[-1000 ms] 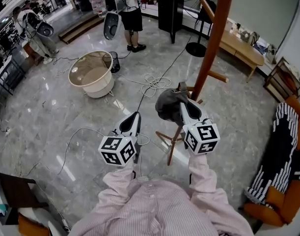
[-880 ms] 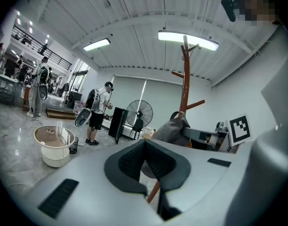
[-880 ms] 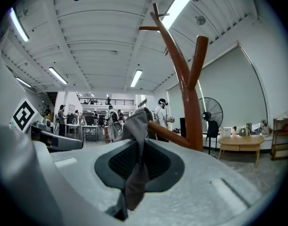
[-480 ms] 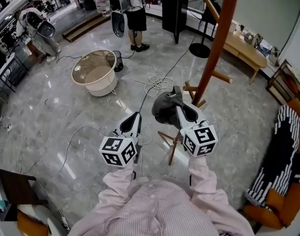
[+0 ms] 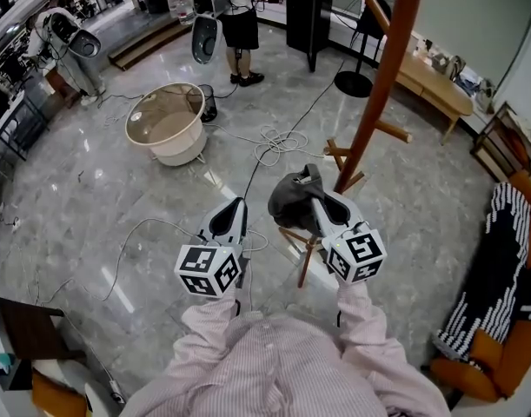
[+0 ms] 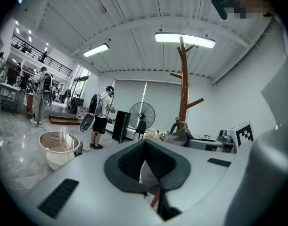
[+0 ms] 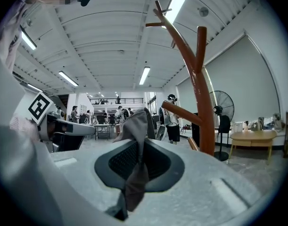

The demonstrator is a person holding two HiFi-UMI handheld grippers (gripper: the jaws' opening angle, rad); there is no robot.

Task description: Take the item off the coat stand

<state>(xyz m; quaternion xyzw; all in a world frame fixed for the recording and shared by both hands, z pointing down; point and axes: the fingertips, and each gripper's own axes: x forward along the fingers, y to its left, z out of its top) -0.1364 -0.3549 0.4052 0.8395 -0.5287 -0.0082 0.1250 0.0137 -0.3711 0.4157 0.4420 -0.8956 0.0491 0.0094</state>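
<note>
A tall brown wooden coat stand rises at the right of the head view; its trunk and pegs also show in the right gripper view and the left gripper view. A grey fabric item hangs free of the stand, just left of its lower pegs. My right gripper is shut on it, and a fold of the grey fabric is pinched between its jaws. My left gripper hovers beside it to the left, shut with nothing held. From the left gripper view the grey item shows ahead to the right.
A beige round tub and loose cables lie on the marble floor. A person stands at the back by a black cabinet. A wooden bench and an orange sofa line the right side.
My right gripper has come down a little and drawn away from the stand's trunk with the grey item in it. The left gripper has stayed where it was.
</note>
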